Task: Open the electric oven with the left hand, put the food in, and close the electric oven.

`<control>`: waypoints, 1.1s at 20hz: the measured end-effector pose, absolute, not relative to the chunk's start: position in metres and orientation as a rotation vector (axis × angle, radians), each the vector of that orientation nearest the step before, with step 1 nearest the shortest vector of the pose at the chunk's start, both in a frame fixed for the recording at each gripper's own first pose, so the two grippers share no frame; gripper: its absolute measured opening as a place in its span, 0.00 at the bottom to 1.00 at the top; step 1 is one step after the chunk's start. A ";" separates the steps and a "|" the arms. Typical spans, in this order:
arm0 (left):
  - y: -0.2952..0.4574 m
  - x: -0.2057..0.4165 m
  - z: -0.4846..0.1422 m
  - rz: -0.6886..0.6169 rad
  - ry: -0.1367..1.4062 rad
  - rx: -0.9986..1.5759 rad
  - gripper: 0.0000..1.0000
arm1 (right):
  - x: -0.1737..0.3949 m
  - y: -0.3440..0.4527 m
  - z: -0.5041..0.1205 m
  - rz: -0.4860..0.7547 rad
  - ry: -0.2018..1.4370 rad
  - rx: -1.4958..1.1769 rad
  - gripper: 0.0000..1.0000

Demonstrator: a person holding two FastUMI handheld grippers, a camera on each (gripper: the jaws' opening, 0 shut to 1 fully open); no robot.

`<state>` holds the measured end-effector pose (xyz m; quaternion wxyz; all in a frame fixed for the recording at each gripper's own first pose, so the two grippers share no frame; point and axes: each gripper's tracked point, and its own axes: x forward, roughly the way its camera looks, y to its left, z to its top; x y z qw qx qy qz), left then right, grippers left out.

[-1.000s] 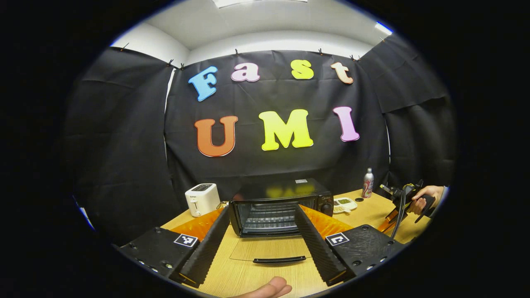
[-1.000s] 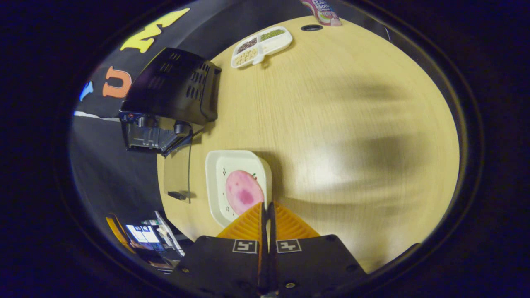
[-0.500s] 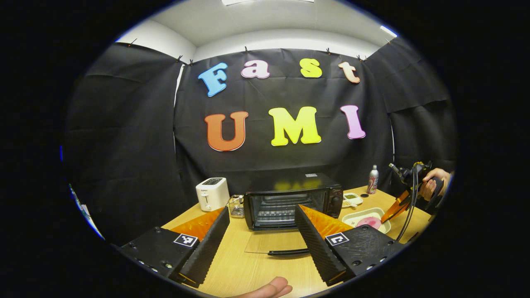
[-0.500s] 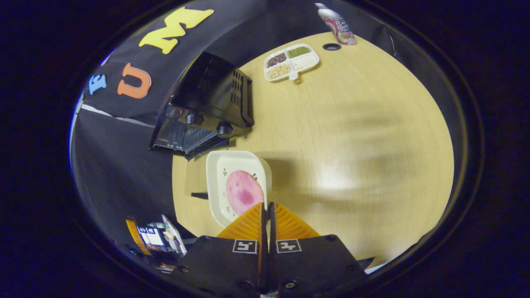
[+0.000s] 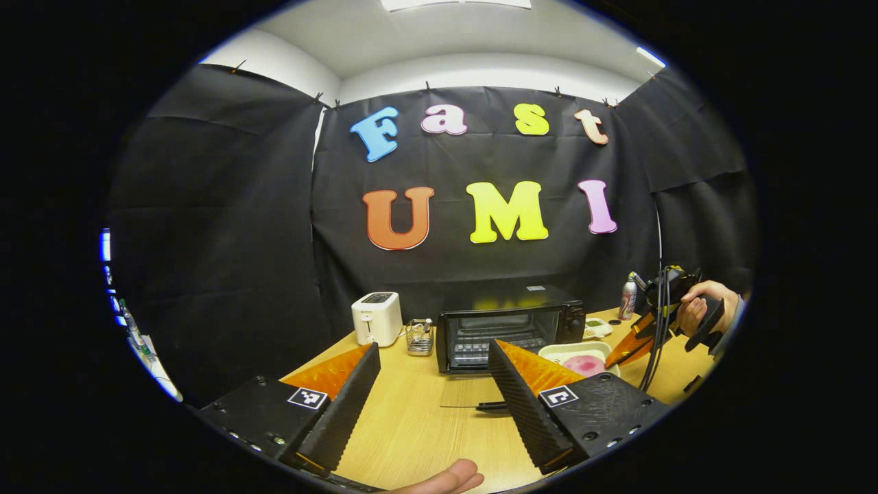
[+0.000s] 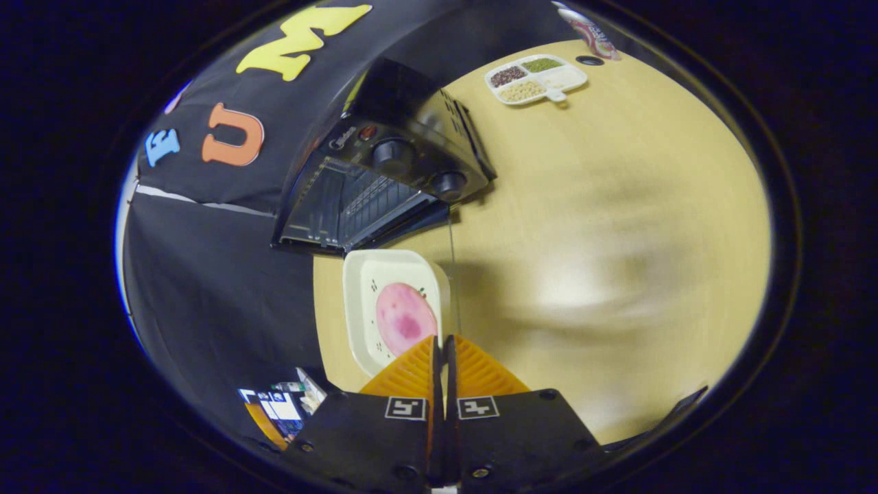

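Oven (image 5: 511, 329) on counter (image 5: 418, 425), door (image 5: 473, 392) dropped flat, ready for loading | right tool (image 6: 442, 346) pinched shut on rim of plate (image 6: 394, 309), carrying the pink food (image 6: 405, 319) toward the cavity | left tool (image 5: 432, 374) spread wide, holding nothing, held back clear.

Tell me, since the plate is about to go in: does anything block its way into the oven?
Nothing visible does. The oven door lies folded down flat, the rack is bare, and the plate held by the right gripper sits just outside the opening.
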<state>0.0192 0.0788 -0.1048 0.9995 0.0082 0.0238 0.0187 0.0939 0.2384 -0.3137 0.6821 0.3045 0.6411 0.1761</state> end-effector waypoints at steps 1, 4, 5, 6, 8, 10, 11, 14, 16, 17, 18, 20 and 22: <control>0.086 0.017 -0.104 0.046 0.043 0.017 0.96 | 0.095 0.250 -0.315 0.386 1.418 0.684 0.04; 0.093 0.011 -0.107 0.048 0.041 0.004 0.96 | 0.098 0.287 -0.322 0.364 1.372 0.709 0.04; 0.095 0.008 -0.108 0.047 0.043 0.001 0.96 | 0.098 0.300 -0.323 0.356 1.353 0.728 0.02; 0.098 0.008 -0.109 0.047 0.043 0.002 0.96 | 0.103 0.310 -0.325 0.341 1.332 0.747 0.02; 0.101 0.008 -0.110 0.047 0.044 0.007 0.96 | 0.111 0.329 -0.329 0.292 1.290 0.798 0.02; 0.102 0.008 -0.114 0.046 0.048 0.017 0.96 | 0.118 0.345 -0.334 0.238 1.258 0.870 0.02; 0.103 0.007 -0.115 0.051 0.050 0.021 0.96 | 0.122 0.352 -0.333 0.219 1.236 0.912 0.04; 0.104 0.014 -0.112 0.052 0.046 0.021 0.96 | 0.142 0.361 -0.336 0.124 1.136 1.022 0.02; 0.104 0.020 -0.113 0.058 0.052 0.009 0.96 | 0.155 0.364 -0.339 0.061 1.074 1.059 0.02; 0.104 0.022 -0.113 0.059 0.050 0.000 0.96 | 0.159 0.366 -0.340 0.046 1.049 1.062 0.04; 0.102 0.022 -0.112 0.057 0.051 -0.008 0.96 | 0.165 0.369 -0.340 0.039 1.026 1.071 0.04; 0.100 0.027 -0.112 0.053 0.052 -0.008 0.96 | 0.175 0.378 -0.340 0.014 0.984 1.106 0.04; 0.103 0.030 -0.114 0.057 0.052 0.007 0.96 | 0.186 0.383 -0.341 -0.031 0.942 1.144 0.04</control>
